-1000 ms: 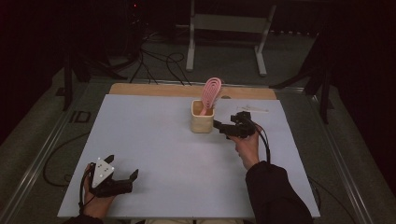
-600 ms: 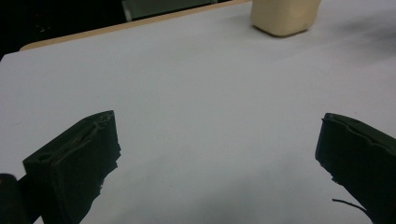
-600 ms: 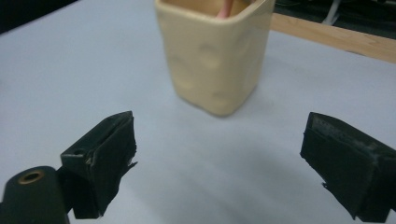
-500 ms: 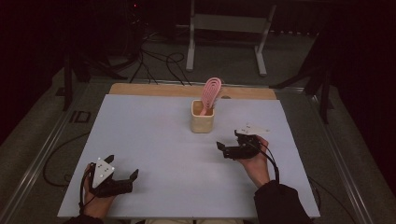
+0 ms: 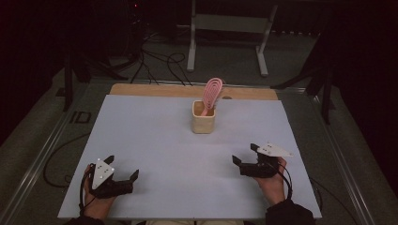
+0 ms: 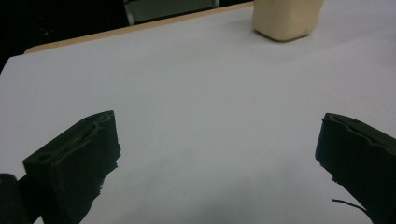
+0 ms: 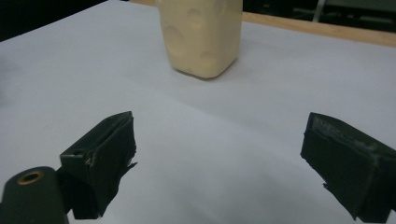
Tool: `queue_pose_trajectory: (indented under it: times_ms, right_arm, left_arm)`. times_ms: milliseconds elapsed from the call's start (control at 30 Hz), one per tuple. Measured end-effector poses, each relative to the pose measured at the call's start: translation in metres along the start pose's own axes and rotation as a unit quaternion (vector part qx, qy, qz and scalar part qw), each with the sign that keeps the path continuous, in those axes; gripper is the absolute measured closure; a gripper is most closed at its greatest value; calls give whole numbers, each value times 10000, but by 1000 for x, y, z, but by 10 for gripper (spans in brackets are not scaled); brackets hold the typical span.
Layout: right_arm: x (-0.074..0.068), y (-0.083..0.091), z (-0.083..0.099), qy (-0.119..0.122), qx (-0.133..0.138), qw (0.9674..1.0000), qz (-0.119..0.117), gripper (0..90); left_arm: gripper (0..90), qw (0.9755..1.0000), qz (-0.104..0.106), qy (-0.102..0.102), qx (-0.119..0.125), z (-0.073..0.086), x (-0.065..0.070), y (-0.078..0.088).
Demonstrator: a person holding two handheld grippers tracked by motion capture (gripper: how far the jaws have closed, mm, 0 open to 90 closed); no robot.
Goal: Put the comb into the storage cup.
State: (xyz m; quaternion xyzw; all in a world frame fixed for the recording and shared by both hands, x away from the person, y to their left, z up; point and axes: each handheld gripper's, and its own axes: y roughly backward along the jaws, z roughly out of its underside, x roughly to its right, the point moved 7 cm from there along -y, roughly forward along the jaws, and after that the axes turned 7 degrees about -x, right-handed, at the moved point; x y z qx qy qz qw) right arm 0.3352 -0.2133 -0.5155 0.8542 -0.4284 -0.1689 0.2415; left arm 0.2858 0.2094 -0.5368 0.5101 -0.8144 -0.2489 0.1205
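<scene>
We had drawn our right gripper (image 5: 245, 154) back from the beige holder (image 5: 203, 123) to the bench (image 5: 155, 140) near edge, jaws spread and empty. The pink utensil (image 5: 212, 93), possibly a whisk, stood inside, apparently placed. Our left gripper (image 5: 123, 167) rested, jaws released.

"id" on left floor strip (image 5: 80, 117)

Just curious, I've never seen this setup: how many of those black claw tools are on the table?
2: the left gripper near the table's near-left corner, the right gripper near its near-right edge, each in a hand.
</scene>
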Motion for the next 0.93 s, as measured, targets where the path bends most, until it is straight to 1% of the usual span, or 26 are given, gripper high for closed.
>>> queue_pose_trajectory:
  times_ms: [133, 200, 300, 433, 633, 700, 800, 833, 933]
  right_arm:
    - [-4, 9, 7, 25, 136, 9999, -27, 99]
    - [-5, 12, 10, 127, 146, 9998, 31, 99]
    - [-8, 15, 15, 138, 221, 9997, 15, 98]
    - [-8, 20, 20, 199, 272, 9994, 102, 98]
    - [-3, 33, 26, 98, 423, 9989, 178, 98]
    - [0, 36, 29, 52, 408, 9989, 217, 98]
    - [2, 40, 32, 50, 383, 9988, 286, 98]
    - [2, 40, 32, 29, 388, 9989, 278, 98]
    - [2, 41, 32, 79, 363, 9988, 304, 98]
  left_arm:
    - [3, 10000, 22, -3, 61, -2, 0, 1]
    - [3, 10000, 20, -23, 62, -2, 0, 2]
    - [3, 9999, 25, -16, 98, -3, 1, 2]
    - [3, 9999, 36, -10, 167, -5, 1, 4]
    - [3, 9998, 55, -13, 193, -5, 1, 4]
    - [3, 9998, 50, -7, 182, -5, 1, 4]
    - [3, 9998, 41, -3, 173, -4, 1, 3]
    - [3, 9998, 37, 1, 171, -4, 1, 3]
    - [3, 9999, 16, 0, 147, -4, 1, 3]
